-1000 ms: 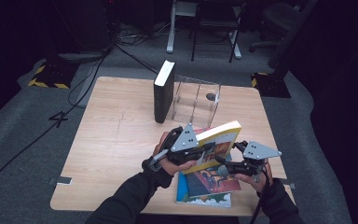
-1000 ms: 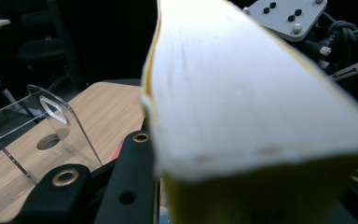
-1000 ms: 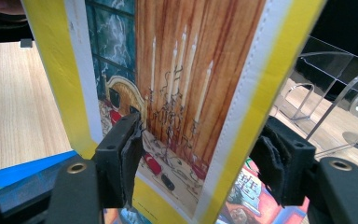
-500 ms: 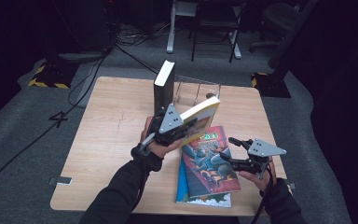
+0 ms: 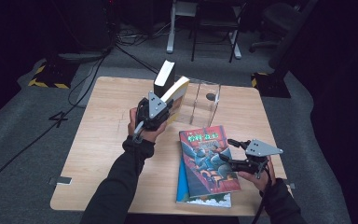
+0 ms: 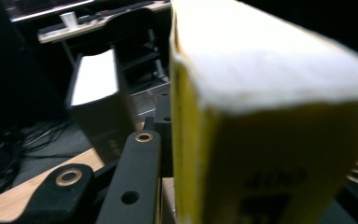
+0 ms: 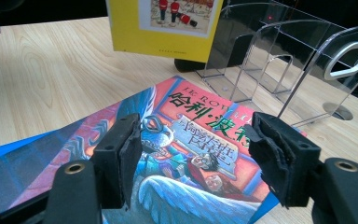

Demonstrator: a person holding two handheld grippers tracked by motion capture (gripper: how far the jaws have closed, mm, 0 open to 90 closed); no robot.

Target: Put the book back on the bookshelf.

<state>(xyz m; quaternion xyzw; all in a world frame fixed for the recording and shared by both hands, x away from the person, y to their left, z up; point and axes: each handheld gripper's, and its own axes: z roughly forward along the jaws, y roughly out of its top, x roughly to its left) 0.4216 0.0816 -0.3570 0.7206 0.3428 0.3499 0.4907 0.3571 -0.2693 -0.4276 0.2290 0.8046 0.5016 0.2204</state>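
The left gripper (image 5: 161, 113) is clamped across the thickness of a yellow paperback (image 5: 177, 95), carrying it clear of the table just short of the dark upright book (image 5: 164, 78) and the clear acrylic book rack (image 5: 206, 100) ahead of it; in the left gripper view the book's page block (image 6: 279, 70) rises right above the jaws, with the dark book off to their left. The paperback looks thick yet fairly light, and stiff only while its covers are squeezed together; a hold low and near the spine, as here, should keep the pages from fanning, though the glossy cover may slip if tilted hard.

The right gripper (image 5: 233, 151) rests with its jaws apart and empty, just over the illustrated red-covered book (image 5: 207, 161), which lies flat beneath and ahead of its pads (image 7: 121, 158) on top of a blue book (image 5: 205, 198); that one seems thinner and floppier, probably best pinched at an overhanging edge; its slick cover offers little purchase from above.
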